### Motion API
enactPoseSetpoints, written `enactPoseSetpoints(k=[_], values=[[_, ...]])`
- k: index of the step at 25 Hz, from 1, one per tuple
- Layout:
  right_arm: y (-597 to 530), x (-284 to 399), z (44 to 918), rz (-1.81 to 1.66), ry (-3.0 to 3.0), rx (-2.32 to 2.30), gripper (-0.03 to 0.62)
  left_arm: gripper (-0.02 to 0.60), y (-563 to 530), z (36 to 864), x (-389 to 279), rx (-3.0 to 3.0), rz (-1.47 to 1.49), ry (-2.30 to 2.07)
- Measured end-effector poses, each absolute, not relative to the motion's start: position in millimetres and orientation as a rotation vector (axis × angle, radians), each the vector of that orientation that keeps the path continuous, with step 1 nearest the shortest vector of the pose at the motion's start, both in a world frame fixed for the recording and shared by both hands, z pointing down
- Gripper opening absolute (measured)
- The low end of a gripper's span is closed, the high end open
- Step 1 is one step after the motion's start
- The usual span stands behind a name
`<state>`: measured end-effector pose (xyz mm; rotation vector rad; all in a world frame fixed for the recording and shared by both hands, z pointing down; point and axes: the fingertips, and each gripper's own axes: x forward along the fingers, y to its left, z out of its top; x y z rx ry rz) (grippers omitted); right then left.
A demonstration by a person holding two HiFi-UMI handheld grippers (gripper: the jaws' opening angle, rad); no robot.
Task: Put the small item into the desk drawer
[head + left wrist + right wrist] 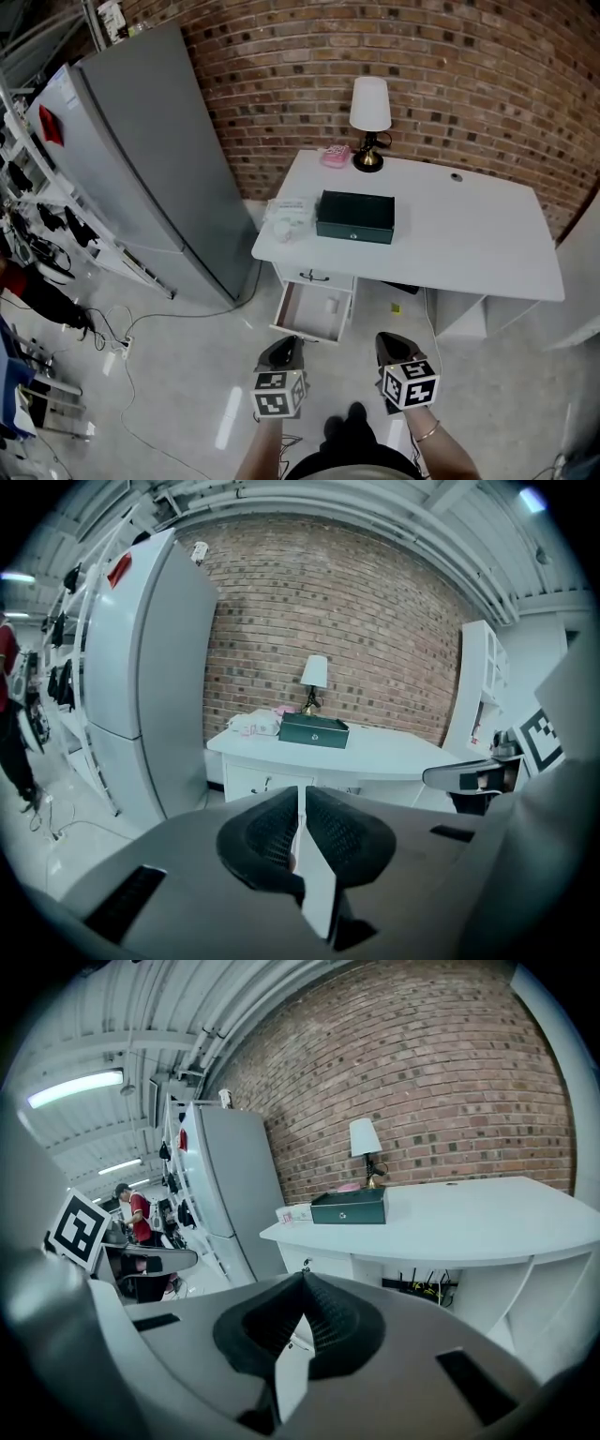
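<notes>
A tall grey fridge is standing at the far left against the brick wall. Just right of it, the white counter is sitting with its drawer hanging open under its left end.

The left gripper is hovering low in the head view, near the drawer's front edge but well short of the counter. Its fingers are pressing together with nothing between them.

White packets are lying on the counter's left end. Inside the drawer, toward its right side, a small pale item is lying on the bottom; it is too small to make out further.

Further right, a pink thing is resting at the back edge of the counter, just beside the lamp. A dark green box is sitting in front of them, near the packets.

The right gripper is hovering beside the left one, apart from the counter. Its fingers are meeting at the tips and holding nothing.
</notes>
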<state>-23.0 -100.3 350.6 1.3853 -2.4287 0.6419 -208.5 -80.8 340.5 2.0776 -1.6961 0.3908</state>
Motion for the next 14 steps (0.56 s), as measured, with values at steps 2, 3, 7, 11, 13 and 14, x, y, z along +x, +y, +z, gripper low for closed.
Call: enactPoseSetpoints(k=[2, 3, 7, 11, 13, 14], values=[[-99, -25, 348, 0.631, -2.433, 1.387, 0.006, 0.043, -79, 340, -210, 2.081, 0.391, -1.697], [-99, -26, 346, 0.627, -2.436, 1.391, 0.006, 0.043, -78, 338, -212, 2.083, 0.393, -1.699], [-97, -29, 334, 0.61, -2.448, 1.41, 0.006, 0.043, -73, 329, -219, 2.093, 0.388, -1.71], [-91, -31, 329, 0.591, -2.454, 1.419, 0.006, 0.043, -66, 322, -226, 2.104, 0.369, -1.72], [-88, -35, 326, 0.585, -2.457, 1.423, 0.006, 0.043, -62, 318, -234, 2.106, 0.355, -1.728], [-87, -37, 325, 0.582, -2.459, 1.425, 0.006, 0.043, -60, 316, -238, 2.107, 0.349, -1.732]])
